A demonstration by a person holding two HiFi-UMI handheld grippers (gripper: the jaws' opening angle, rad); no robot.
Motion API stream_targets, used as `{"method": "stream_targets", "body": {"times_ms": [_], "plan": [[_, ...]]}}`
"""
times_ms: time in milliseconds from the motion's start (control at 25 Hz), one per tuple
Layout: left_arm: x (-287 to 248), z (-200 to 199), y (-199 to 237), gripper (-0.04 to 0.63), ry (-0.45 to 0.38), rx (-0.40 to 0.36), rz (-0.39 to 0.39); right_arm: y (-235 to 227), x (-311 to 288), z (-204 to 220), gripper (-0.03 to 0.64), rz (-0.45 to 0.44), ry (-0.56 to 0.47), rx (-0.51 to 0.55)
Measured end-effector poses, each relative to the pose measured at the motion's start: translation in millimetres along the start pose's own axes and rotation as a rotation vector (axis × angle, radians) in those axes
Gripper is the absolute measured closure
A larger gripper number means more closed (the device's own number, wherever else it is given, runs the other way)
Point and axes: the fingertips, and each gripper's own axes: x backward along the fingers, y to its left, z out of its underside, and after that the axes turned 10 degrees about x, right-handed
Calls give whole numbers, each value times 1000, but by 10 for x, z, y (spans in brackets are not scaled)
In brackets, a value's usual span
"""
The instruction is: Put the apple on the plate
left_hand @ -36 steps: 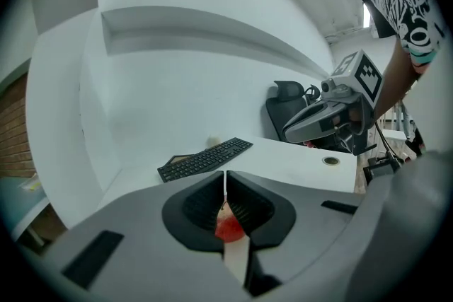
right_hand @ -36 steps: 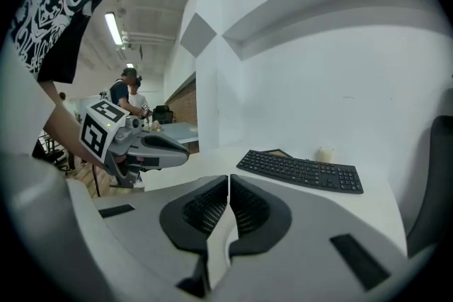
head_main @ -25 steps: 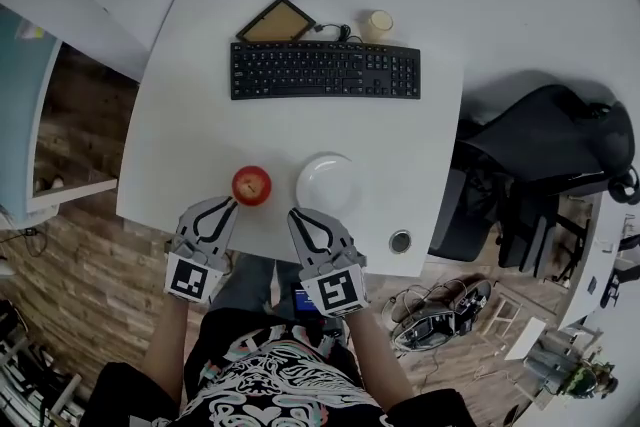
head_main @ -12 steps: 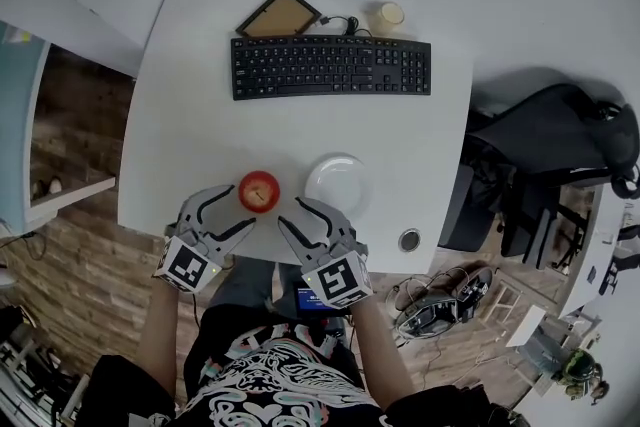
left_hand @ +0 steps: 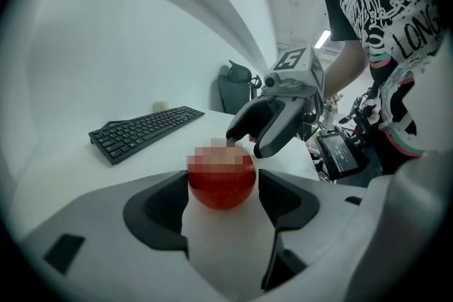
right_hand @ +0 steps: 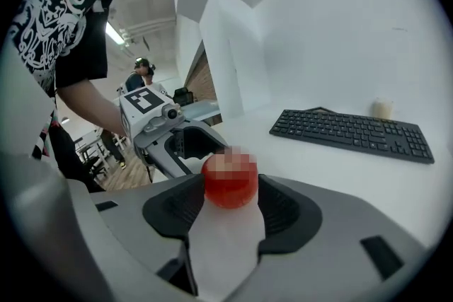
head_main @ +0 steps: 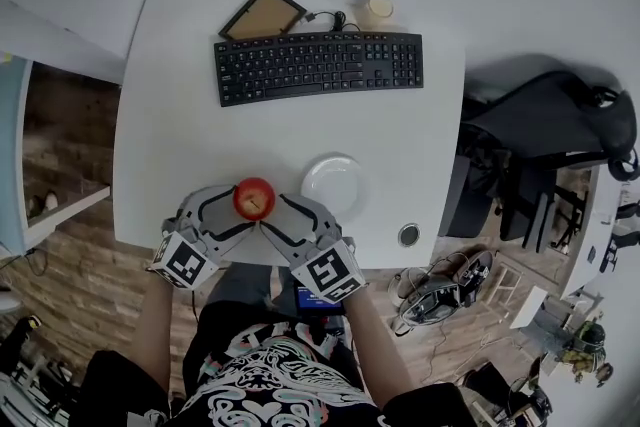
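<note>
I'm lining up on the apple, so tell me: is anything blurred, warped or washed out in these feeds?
Head view: sharp, evenly lit, the edges of the table bowed by the wide lens. Left gripper view: heavy fisheye, dark corners, a mosaic patch over the top of the apple. Right gripper view: same patch on the apple, keyboard crisp.

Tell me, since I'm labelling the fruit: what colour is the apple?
The apple is red, shown best in the head view.
</note>
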Motion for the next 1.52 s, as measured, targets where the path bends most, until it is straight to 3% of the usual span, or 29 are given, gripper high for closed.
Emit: {"method": "stream_targets", "body": {"times_ms": [160, 560, 1080, 1520], "plan": [[-53, 24, 21, 295, 18, -30, 23, 8, -93, -4, 379, -14, -1, -46], [-64, -12, 100, 295, 4, -24, 34, -60, -144, -25, 377, -27, -6, -114], [3, -74, 7, 295, 2, -33, 27, 17, -52, -91, 379, -21, -2, -87], [235, -274, -76, 295, -21, -97, 3, 131, 88, -347, 379, 4, -45, -44]]}}
